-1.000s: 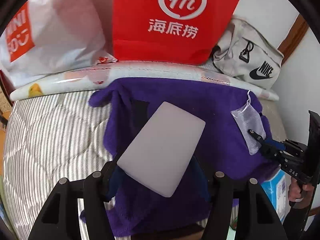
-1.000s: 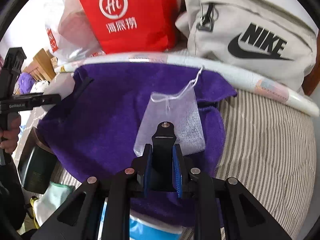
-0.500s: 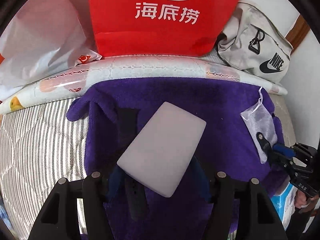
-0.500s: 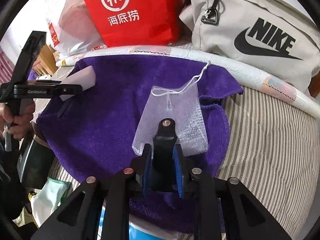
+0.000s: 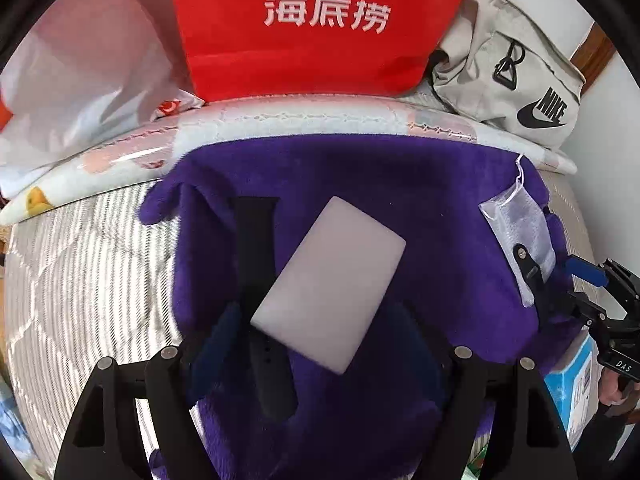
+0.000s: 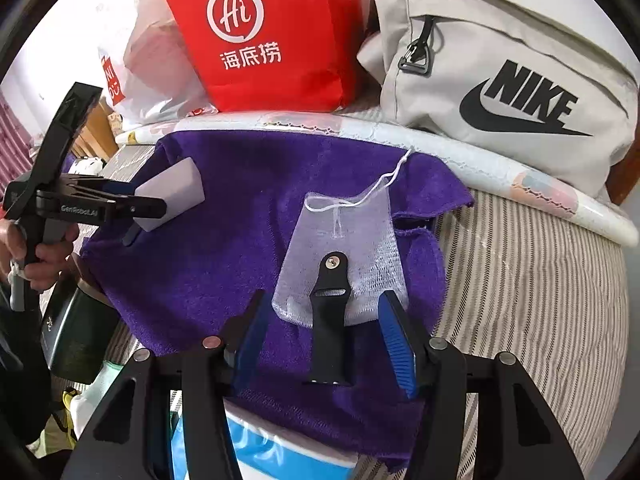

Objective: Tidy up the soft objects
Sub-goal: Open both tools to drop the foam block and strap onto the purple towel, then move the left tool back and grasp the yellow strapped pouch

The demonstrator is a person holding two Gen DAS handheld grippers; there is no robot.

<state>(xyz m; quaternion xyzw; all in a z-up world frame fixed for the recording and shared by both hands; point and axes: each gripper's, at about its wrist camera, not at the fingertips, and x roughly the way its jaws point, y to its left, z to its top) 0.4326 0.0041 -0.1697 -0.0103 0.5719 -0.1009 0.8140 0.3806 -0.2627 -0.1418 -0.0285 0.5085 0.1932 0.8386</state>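
Your right gripper (image 6: 326, 340) is spread wide; the short black watch strap (image 6: 330, 320) lies loose between its fingers, tip on the mesh pouch (image 6: 352, 248). Your left gripper (image 5: 316, 344) clamps the pale sponge block (image 5: 328, 294) over the purple towel (image 5: 420, 208), the long strap (image 5: 260, 300) beside it.

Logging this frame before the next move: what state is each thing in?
left gripper, shut on pale block
right gripper, open, straddling short strap
short strap, lying on mesh pouch
mesh pouch, flat on purple towel
long strap, flat on purple towel
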